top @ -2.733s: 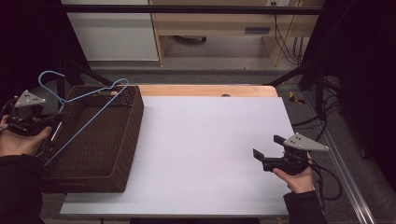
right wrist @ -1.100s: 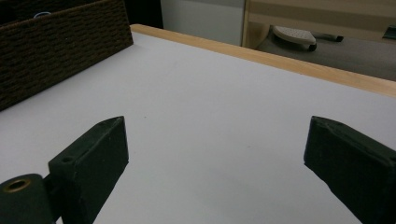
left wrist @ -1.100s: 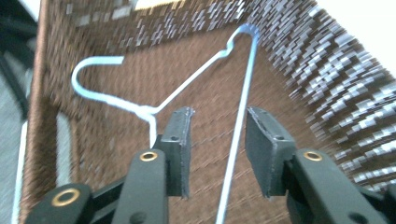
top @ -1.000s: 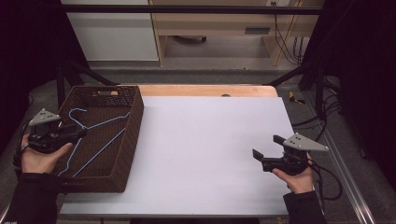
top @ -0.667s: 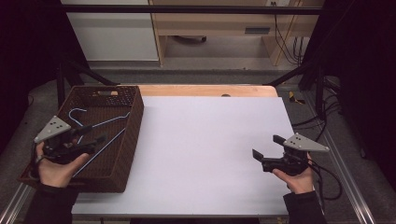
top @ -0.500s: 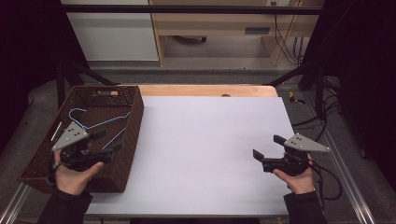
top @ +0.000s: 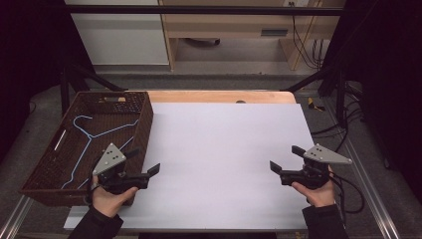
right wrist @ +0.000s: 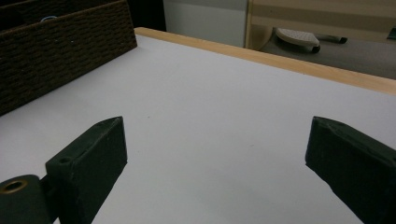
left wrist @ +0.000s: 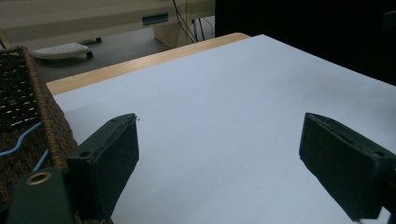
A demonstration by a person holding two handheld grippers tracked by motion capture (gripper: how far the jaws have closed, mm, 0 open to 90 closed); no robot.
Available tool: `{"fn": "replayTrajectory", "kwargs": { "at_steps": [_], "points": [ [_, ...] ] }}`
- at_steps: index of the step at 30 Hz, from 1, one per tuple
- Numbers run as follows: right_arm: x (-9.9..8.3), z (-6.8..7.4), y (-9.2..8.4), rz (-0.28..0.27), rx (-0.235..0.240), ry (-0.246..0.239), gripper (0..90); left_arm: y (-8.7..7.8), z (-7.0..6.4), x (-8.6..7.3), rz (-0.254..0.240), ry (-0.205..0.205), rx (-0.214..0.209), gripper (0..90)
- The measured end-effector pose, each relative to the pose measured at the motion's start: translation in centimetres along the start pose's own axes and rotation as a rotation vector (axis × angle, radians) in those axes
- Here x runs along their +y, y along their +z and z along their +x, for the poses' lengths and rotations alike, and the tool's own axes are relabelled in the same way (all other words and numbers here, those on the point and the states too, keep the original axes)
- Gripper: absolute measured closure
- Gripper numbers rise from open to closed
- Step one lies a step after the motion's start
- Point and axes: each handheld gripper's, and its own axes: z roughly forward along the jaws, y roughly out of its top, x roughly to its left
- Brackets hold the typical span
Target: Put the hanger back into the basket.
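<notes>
The left tool, jaws just spread and empty, is off the hanger, now lying in the basket; the right tool waits released.

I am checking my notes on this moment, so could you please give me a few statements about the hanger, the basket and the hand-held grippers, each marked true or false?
1. The blue hanger lies inside the wicker basket. True.
2. The left hand-held gripper grips the hanger. False: its jaws stand open with nothing between them, over the white table top.
3. The right hand-held gripper is open and empty. True.
4. The basket sits at the table's right side. False: it sits at the left.
</notes>
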Motion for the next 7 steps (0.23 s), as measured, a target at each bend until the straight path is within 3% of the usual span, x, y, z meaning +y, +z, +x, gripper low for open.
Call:
{"fn": "replayTrajectory", "kwargs": {
  "at_steps": [7],
  "points": [
    [-0.33,0.10,0.21,0.007,0.009,0.003,5.9,0.61,0.32,-0.97,0.020,-0.005,0.008,10.9]
  ]
}}
